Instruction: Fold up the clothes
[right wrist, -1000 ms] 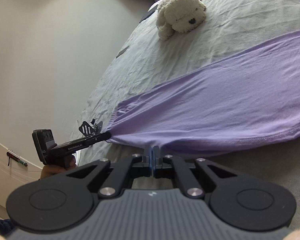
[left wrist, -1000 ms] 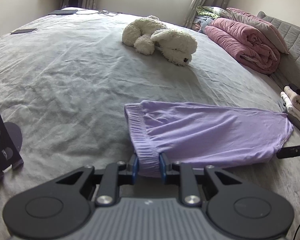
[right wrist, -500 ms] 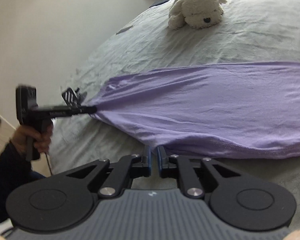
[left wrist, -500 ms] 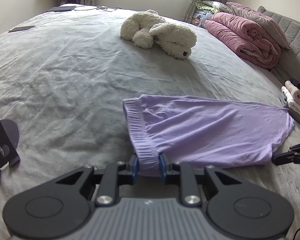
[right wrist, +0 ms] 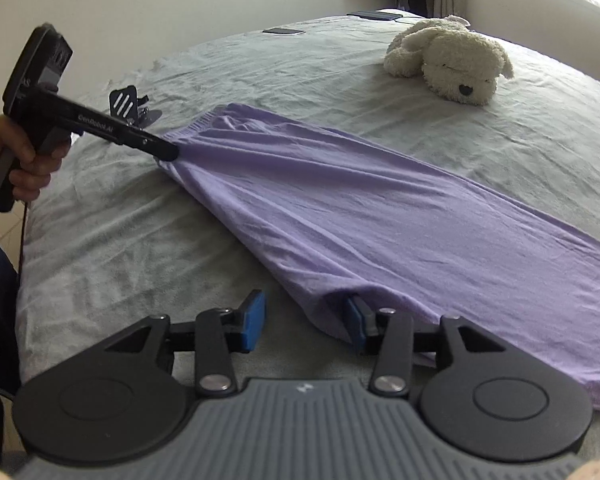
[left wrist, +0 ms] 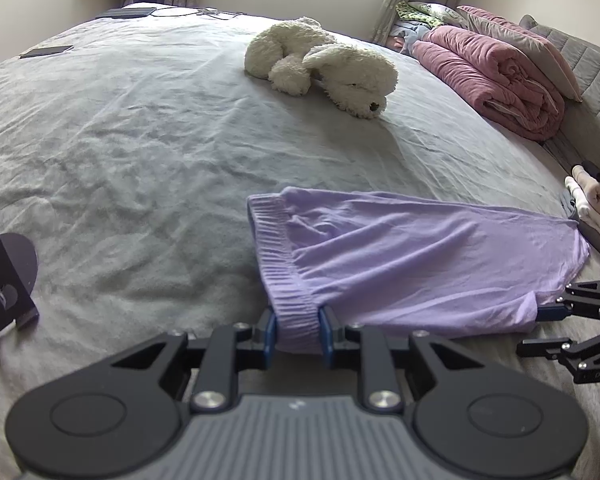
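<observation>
A pair of lilac shorts (left wrist: 400, 256) lies stretched flat on the grey bed sheet (left wrist: 148, 132). My left gripper (left wrist: 298, 330) is shut on the ribbed waistband's near corner. In the right wrist view the shorts (right wrist: 380, 216) run from the waistband at upper left to the hem at lower right. My right gripper (right wrist: 306, 322) is open, its jaws wide apart at the hem corner, and the cloth lies against its right pad (right wrist: 356, 320). The left gripper shows there too (right wrist: 168, 152), pinching the waistband. The right gripper shows at the right edge of the left wrist view (left wrist: 564, 320).
A white plush dog (left wrist: 324, 66) lies further up the bed. A rolled pink duvet (left wrist: 496, 80) and folded pale clothes (left wrist: 592, 204) sit at the right. A black phone stand (left wrist: 0, 272) stands at the left. A phone (left wrist: 46, 51) and tablet (left wrist: 126, 12) lie far back.
My right gripper has opened and let go of the hem corner, and the shorts have settled flat on the sheet. My left gripper has kept its hold on the waistband.
</observation>
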